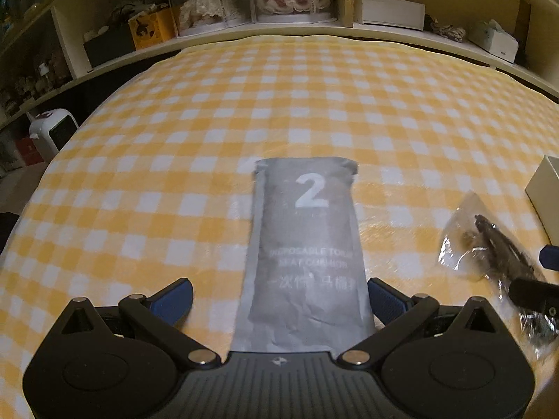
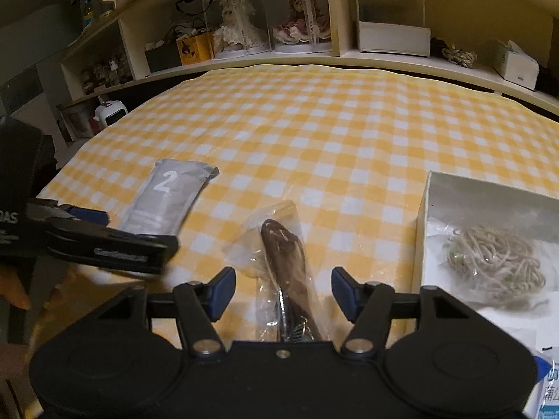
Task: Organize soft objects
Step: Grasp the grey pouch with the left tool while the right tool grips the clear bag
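The grey foil packet (image 1: 307,244), printed with a white "2" and "disposable toilet seat cushion", lies flat on the yellow-and-white checked blanket (image 1: 244,111), lengthwise between the spread fingers of the left gripper (image 1: 279,300). Its near end runs under the gripper body, and neither blue pad (image 1: 174,296) visibly presses it. To that gripper's right lies a clear plastic bag holding a dark brown item (image 1: 496,255), and beyond it the corner of a white box (image 1: 541,188).

From the right wrist, the same clear bag (image 2: 283,255) sits between the wide-apart fingers of the right gripper (image 2: 283,289), pads clear of it on both sides. Just right of this gripper stands the open white box (image 2: 429,209), with a coil of beige cord in a plastic wrap (image 2: 496,265) inside. The left gripper (image 2: 104,244) reaches in from the left, beside the grey packet (image 2: 167,199). Beyond the blanket, shelves (image 2: 314,56) carry dolls in clear cases (image 2: 269,21).
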Demonstrator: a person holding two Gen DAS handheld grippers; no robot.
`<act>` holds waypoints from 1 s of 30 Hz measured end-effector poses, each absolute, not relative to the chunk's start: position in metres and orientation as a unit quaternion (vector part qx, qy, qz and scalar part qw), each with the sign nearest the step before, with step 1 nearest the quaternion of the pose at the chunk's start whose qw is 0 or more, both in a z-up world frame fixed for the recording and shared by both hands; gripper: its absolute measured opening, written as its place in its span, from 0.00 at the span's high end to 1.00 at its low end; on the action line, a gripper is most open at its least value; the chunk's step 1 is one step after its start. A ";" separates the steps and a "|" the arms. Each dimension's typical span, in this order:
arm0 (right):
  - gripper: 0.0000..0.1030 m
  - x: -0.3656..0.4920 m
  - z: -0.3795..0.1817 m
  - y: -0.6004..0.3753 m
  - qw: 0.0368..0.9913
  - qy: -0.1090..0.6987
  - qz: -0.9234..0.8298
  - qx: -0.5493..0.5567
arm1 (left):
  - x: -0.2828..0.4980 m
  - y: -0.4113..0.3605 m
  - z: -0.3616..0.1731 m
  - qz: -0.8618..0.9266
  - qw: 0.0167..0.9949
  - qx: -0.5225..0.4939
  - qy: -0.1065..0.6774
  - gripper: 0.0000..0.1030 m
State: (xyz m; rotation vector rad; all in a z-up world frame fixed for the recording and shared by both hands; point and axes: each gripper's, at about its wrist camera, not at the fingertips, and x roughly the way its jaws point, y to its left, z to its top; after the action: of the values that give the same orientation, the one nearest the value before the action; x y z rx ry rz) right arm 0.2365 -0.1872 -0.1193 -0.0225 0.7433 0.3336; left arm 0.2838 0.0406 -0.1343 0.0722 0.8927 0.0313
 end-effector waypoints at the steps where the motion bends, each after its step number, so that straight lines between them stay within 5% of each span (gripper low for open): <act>1: 0.42 0.236 -0.119 -0.186 0.918 0.363 0.163 -0.015 | 0.283 0.044 -0.134 0.011 0.901 0.034 0.432 0.00; 8: 0.63 0.233 -0.128 -0.169 0.904 0.388 0.156 -0.086 | 0.293 0.049 -0.129 -0.016 0.908 0.024 0.417 0.00; 13: 0.69 0.223 -0.125 -0.158 0.895 0.398 0.170 -0.110 | 0.308 0.044 -0.128 -0.022 0.906 0.014 0.422 0.01; 18: 0.70 0.221 -0.124 -0.164 0.892 0.414 0.167 -0.077 | 0.311 0.034 -0.132 -0.012 0.905 0.041 0.423 0.17; 23: 0.72 0.223 -0.127 -0.169 0.892 0.416 0.168 -0.060 | 0.304 0.025 -0.127 -0.008 0.908 0.036 0.418 0.44; 30: 0.80 0.219 -0.125 -0.174 0.897 0.409 0.163 -0.032 | 0.285 0.021 -0.124 -0.022 0.906 0.021 0.422 0.47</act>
State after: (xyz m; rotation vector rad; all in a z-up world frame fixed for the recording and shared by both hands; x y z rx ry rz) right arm 0.2192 -0.1738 -0.1252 -0.0662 0.8471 0.3376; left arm 0.2853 0.0208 -0.1239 0.0431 0.8709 -0.0464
